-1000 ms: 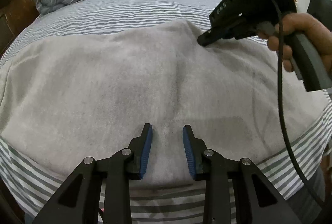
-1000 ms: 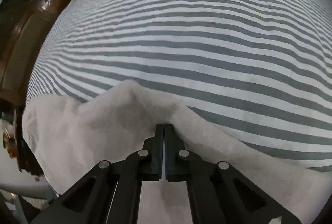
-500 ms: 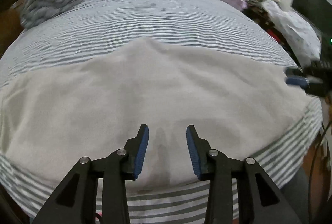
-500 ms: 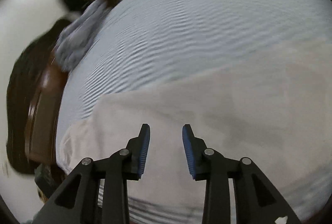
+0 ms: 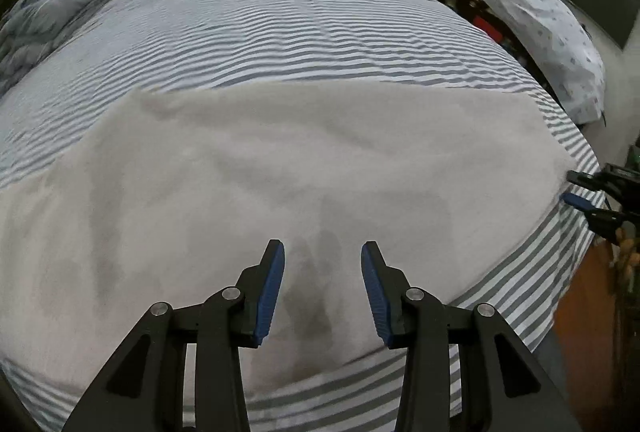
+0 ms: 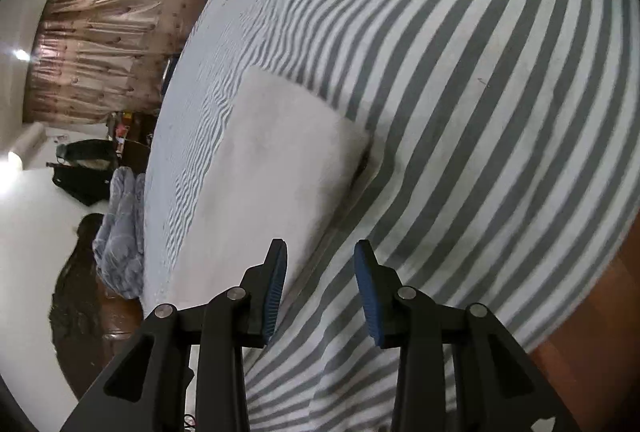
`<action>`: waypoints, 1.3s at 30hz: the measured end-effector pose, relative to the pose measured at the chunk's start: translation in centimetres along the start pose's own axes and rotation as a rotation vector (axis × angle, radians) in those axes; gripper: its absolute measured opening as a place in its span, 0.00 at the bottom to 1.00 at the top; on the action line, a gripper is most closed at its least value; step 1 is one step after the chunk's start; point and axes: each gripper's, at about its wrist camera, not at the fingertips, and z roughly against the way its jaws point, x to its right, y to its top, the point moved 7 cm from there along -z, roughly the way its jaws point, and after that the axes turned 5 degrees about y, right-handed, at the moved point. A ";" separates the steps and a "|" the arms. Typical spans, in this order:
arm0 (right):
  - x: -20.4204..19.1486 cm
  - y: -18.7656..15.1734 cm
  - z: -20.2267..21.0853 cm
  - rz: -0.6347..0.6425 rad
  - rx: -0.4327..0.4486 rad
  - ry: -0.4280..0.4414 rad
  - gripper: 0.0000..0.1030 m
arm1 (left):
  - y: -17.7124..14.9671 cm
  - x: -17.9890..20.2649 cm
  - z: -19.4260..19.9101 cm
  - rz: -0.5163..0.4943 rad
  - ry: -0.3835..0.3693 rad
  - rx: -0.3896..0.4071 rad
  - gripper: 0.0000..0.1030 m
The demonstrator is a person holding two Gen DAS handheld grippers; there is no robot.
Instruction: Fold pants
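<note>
The light grey pants [image 5: 304, 168] lie flat across the near part of a striped bed [image 5: 280, 32]. My left gripper [image 5: 322, 272] is open and empty above the pants' near edge. My right gripper [image 6: 320, 268] is open and empty, low over the bed beside the pants' right end [image 6: 280, 152]. It also shows at the right edge of the left wrist view [image 5: 588, 192], just past the pants' right end.
A crumpled blue-grey quilt [image 5: 36, 16] lies at the bed's far left. Piled clothes and a patterned cover [image 5: 532, 16] stand beyond the bed on the right. The wooden bed frame [image 6: 600, 312] runs along the near right edge.
My right gripper let go of the pants' far edge, opened, and swung out to the pants' right end. The raised far edge dropped flat. My left gripper stayed open.
</note>
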 end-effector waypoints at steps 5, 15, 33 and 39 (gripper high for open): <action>0.3 2.4 -2.3 -0.051 0.019 0.091 0.33 | 1.3 3.2 -1.8 -0.041 -0.010 -0.026 0.40; -6.4 5.8 -5.4 0.143 -0.022 0.059 0.21 | 1.2 5.4 -4.9 -0.124 0.071 -0.032 0.43; -1.6 3.0 -4.6 0.022 -0.008 0.172 0.30 | 0.7 5.4 -4.9 -0.135 0.088 0.003 0.46; -3.2 3.5 -4.4 0.051 -0.001 0.163 0.14 | 0.8 5.4 -5.1 -0.126 0.086 0.003 0.49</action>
